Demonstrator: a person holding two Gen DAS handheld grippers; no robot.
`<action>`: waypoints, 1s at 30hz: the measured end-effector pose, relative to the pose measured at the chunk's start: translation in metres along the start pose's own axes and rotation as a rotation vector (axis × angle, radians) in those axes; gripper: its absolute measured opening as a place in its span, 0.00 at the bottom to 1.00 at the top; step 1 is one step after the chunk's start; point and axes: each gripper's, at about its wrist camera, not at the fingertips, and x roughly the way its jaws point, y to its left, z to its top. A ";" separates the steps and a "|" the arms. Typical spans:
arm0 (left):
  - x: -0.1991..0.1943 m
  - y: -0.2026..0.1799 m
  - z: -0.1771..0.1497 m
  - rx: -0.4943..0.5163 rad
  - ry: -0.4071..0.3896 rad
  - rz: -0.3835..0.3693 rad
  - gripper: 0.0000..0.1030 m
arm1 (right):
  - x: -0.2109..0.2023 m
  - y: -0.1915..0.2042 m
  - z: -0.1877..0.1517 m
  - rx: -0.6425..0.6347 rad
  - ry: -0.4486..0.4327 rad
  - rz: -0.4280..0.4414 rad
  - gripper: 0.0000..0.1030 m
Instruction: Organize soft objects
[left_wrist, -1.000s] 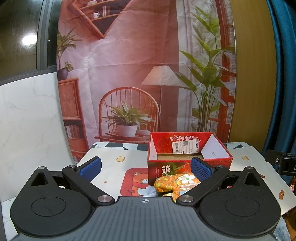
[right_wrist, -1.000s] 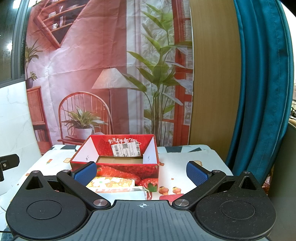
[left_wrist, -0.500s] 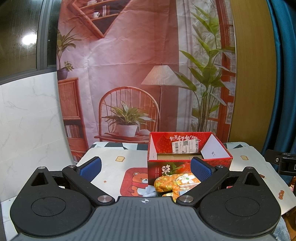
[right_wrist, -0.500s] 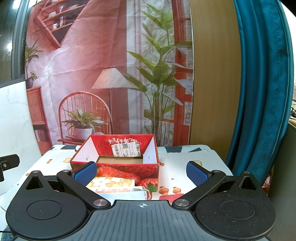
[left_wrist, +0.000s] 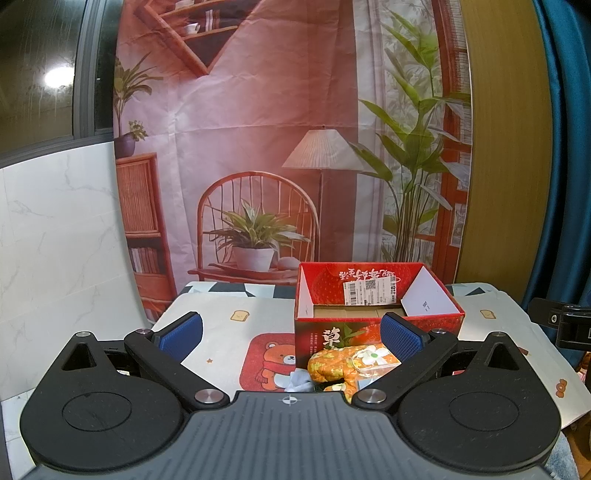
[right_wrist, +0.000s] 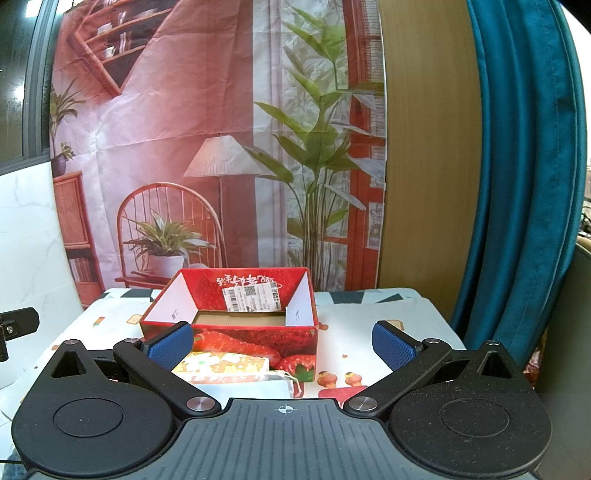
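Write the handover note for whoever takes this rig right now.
Left tool: open, empty.
Right tool: open, empty.
Red box: on the table, top open, nothing soft visible inside.
Orange floral cloth and white pouch: on the table just in front of the box; a pale blue piece lies beside them.
Done: nothing packed yet.
Left: probably pick up each soft piece and put it in the box.

Printed backdrop (left_wrist: 258, 147), teal curtain (right_wrist: 524, 184), bear tablecloth (left_wrist: 229, 332).

Your left tongs (left_wrist: 291, 334) and right tongs (right_wrist: 281, 339): black arms, ribbed grey housing, silver screws, blue textured pads (left_wrist: 400, 335).
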 end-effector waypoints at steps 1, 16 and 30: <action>0.000 -0.001 0.000 -0.001 0.000 0.000 1.00 | 0.000 0.000 0.000 0.000 0.000 0.001 1.00; 0.012 0.002 -0.001 -0.006 0.012 0.007 1.00 | 0.004 -0.015 -0.013 0.102 -0.056 0.103 1.00; 0.058 -0.007 -0.011 -0.009 0.071 -0.062 1.00 | 0.045 -0.025 -0.019 0.050 -0.170 0.126 1.00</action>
